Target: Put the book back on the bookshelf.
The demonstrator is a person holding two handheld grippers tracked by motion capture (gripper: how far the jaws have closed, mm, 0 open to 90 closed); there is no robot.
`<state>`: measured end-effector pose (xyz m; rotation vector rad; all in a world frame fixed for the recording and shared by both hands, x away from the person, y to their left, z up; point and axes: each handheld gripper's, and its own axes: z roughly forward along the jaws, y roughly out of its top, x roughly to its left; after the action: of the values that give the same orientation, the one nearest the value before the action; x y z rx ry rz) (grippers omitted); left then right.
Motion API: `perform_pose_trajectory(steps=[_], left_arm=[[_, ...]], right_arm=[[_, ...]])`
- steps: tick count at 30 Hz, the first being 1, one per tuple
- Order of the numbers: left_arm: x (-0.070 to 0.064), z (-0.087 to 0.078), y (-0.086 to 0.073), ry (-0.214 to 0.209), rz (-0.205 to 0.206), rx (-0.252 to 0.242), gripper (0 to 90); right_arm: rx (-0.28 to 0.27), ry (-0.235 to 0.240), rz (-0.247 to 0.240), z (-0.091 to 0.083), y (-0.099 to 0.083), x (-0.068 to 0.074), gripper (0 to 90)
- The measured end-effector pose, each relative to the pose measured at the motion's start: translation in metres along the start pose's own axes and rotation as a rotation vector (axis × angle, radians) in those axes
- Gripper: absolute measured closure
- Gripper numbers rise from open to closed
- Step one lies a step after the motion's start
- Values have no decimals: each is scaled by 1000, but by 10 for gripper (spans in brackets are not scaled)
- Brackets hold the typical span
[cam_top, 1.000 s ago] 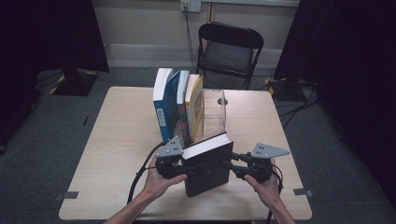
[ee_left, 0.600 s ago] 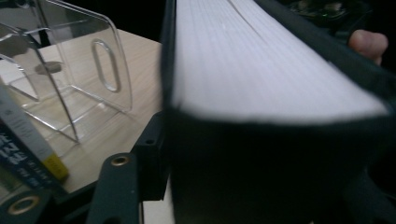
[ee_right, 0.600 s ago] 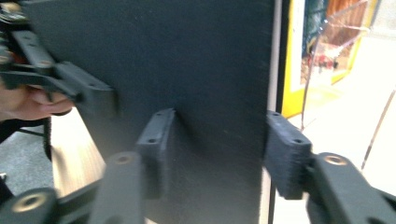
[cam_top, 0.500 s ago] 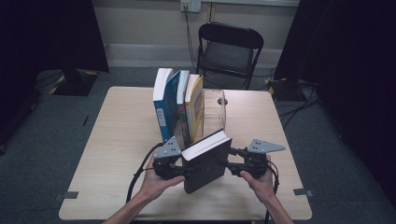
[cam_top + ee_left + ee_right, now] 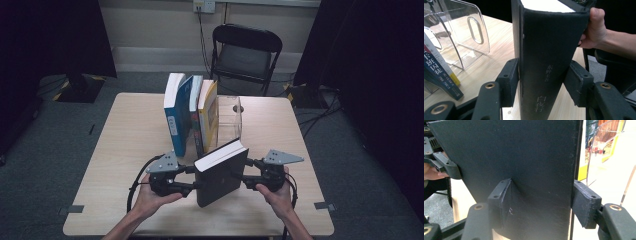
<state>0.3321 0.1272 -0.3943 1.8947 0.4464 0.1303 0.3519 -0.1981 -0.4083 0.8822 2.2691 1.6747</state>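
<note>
two grippers hold one black book [image 5: 220, 172] in front of the row of books [image 5: 190, 117]: the left gripper [image 5: 192, 177] clamps its spine [image 5: 544, 62], the right gripper [image 5: 245, 176] its open edge. since a second ago it has tipped up, far end higher, near end by the table [image 5: 115, 160], so it seems on its way to standing upright beside the row, by the clear bookend [image 5: 230, 117]. it looks thick, matte black, with pale pages [image 5: 220, 154] and faint characters on the spine.
</note>
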Motion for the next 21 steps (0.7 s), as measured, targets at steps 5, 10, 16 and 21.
perform_pose_trajectory(steps=[5, 10, 16, 21], left_arm=[[1, 1, -1, -20, -8, -7, 474], [1, 2, -1, -35, -17, -4, 471], [0, -2, -3, -54, -8, 19, 464], [1, -8, -8, -75, -10, 50, 434]], right_arm=[[-5, 8, -2, -2, -1, 0, 379], [-5, 19, -4, 1, 0, 0, 304], [-9, 39, -10, 1, 2, 2, 251], [-5, 36, -17, -1, 2, 2, 271]])
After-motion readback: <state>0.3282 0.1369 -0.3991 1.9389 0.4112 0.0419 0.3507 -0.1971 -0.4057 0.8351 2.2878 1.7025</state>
